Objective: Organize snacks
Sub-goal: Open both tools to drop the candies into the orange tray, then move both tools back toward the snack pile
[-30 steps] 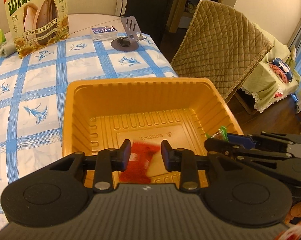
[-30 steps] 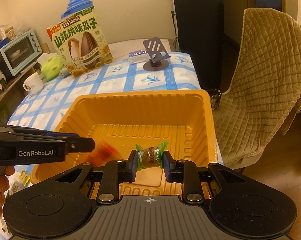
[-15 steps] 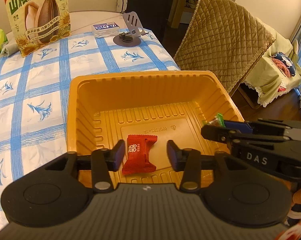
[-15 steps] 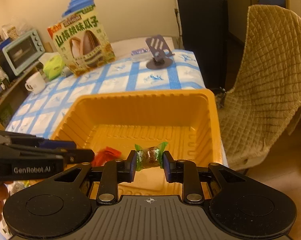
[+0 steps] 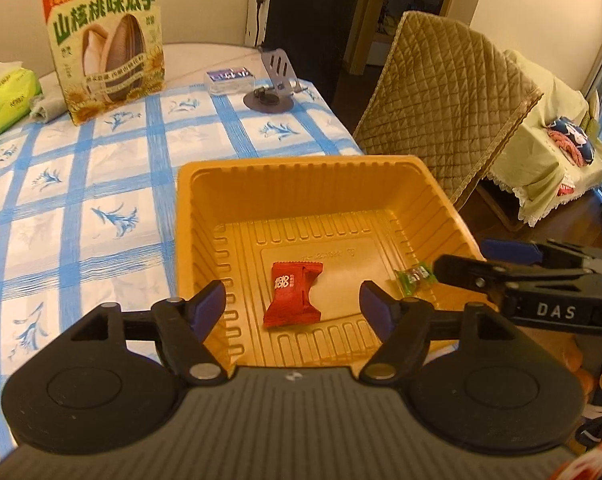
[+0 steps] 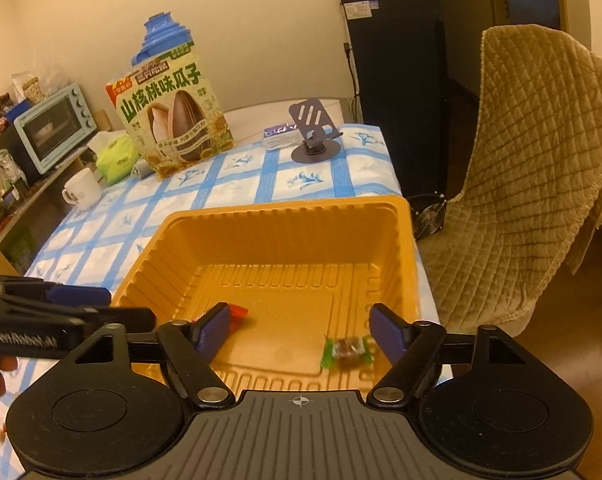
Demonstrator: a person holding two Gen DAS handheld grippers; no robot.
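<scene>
An orange plastic tray (image 5: 301, 168) (image 6: 285, 210) sits at the near right corner of the table. A red snack packet (image 5: 293, 294) lies on its floor; in the right wrist view only its edge (image 6: 239, 312) shows past a finger. A green-wrapped candy (image 5: 415, 276) (image 6: 347, 350) is in the tray at the right, blurred in the right wrist view. My left gripper (image 5: 293, 302) is open and empty over the tray's near edge. My right gripper (image 6: 299, 328) is open and empty above the candy.
A sunflower-seed box (image 5: 105, 46), a green tissue pack (image 5: 9, 98), a phone stand (image 5: 275, 80) and a white mug (image 6: 81, 190) stand at the far side of the blue checked tablecloth. A quilted chair (image 6: 521, 184) stands right of the table.
My left gripper opened wider after dropping the red packet, which now lies still. My right gripper opened and let go of the green candy, which dropped into the tray.
</scene>
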